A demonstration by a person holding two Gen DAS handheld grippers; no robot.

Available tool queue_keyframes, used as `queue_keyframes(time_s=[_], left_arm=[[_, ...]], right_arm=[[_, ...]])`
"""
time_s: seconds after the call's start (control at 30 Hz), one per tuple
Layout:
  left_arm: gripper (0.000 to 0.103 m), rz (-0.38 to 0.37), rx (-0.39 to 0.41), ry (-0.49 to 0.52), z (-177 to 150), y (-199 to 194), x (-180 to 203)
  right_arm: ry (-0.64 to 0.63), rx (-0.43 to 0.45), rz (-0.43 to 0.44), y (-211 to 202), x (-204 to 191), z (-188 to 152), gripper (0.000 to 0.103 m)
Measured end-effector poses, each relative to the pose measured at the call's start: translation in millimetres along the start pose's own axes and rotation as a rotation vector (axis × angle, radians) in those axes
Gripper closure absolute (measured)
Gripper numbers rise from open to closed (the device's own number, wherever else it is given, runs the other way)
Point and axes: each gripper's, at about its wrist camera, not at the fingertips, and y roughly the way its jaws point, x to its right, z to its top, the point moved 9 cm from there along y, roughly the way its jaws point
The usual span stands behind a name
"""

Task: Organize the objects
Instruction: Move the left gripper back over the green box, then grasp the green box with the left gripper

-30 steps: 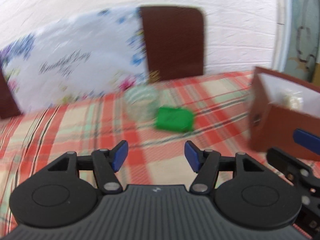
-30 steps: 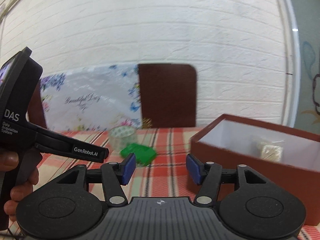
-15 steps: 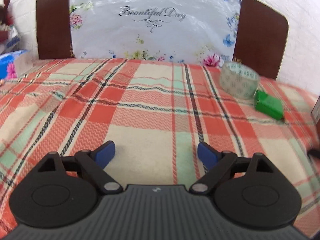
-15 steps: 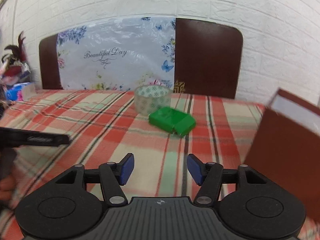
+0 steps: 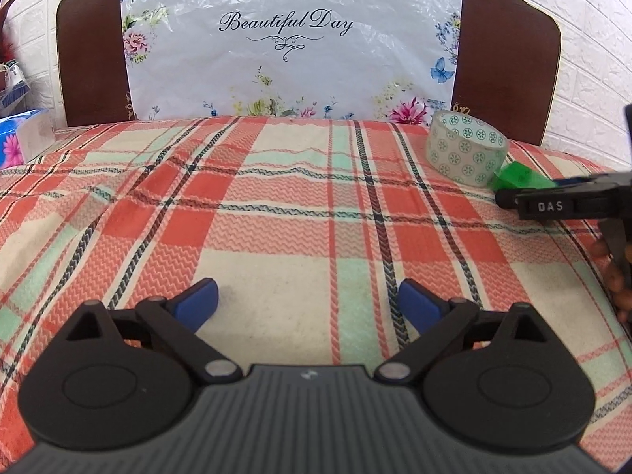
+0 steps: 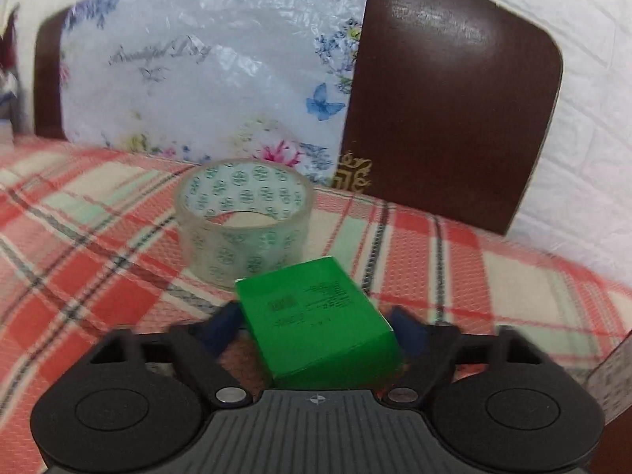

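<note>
Right gripper (image 6: 314,330) nearer green box (image 6: 316,324), tape roll (image 6: 245,221) behind.

Left wrist view: low over the plaid cloth (image 5: 276,213), facing the far headboard (image 5: 509,59). Right wrist view: further right, close on the green box (image 6: 316,320). Shared: tape roll (image 5: 466,154), box, headboard.

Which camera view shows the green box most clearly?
The right wrist view. There the green box lies close and nearly whole between the closing right tongs, its printed top face visible. In the left wrist view only a corner of it shows, behind the tape roll and the other tool.
</note>
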Motion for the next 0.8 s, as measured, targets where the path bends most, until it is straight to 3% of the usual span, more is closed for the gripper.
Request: queue_keyframes(time_s=[0.17, 0.37, 0.47, 0.5, 0.57, 0.7, 0.8], left_arm=[[0.003, -0.001, -0.002, 0.003, 1, 1, 1], [0.003, 0.006, -0.002, 0.016, 0, -1, 3], [0.003, 0.011, -0.005, 0.025, 0, -1, 4], [0.003, 0.012, -0.006, 0.027, 0, -1, 4], [0.003, 0.019, -0.015, 0.034, 1, -1, 5], [0.003, 0.034, -0.063, 0.034, 2, -6, 6], [0.005, 0.0, -0.133, -0.038, -2, -19, 13]], right_arm=[[0.033, -0.003, 0.019, -33, -15, -20, 0.041], [0.029, -0.006, 0.062, -106, -51, -60, 0.038], [0.04, -0.008, 0.052, -139, -64, -79, 0.033], [0.049, -0.011, 0.045, -146, -65, -84, 0.022], [0.076, -0.029, 0.039, -158, -64, -93, 0.016], [0.119, -0.038, 0.042, -174, -59, -106, 0.014], [0.12, -0.038, 0.036, -178, -60, -111, 0.013]])
